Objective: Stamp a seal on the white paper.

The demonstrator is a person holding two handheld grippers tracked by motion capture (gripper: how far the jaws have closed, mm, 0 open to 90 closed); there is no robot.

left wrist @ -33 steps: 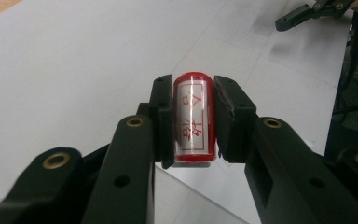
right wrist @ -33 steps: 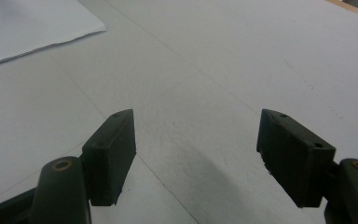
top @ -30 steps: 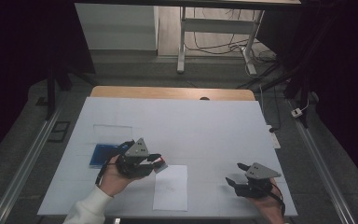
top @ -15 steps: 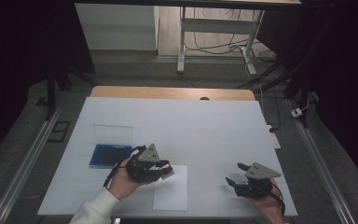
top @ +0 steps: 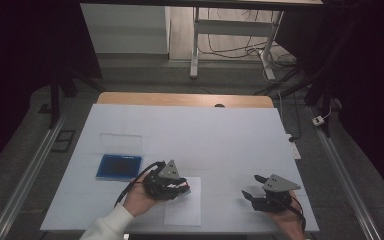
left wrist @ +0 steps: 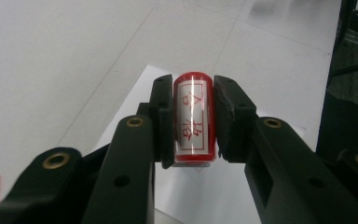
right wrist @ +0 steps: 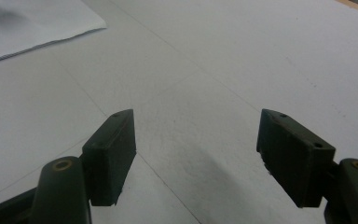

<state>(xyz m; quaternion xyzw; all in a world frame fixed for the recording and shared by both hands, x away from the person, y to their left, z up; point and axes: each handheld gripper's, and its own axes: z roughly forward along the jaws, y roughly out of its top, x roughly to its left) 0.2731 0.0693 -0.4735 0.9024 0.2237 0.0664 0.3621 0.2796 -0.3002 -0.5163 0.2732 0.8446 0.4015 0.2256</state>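
L gripper (top: 180, 187) is clamped on the red stamp (left wrist: 194, 116) over the paper sheet (top: 183, 207) nr the counter's (top: 205, 130) front edge, R gripper (top: 254, 187) sits w/ jaws apart by the front-right corner, blue ink pad (top: 119, 166) toward the left edge.

High view: looked forward and down over my table (top: 220, 130).
Left gripper view: close along my jaws.
Shared: the white sheet (top: 182, 207) (left wrist: 205, 196).
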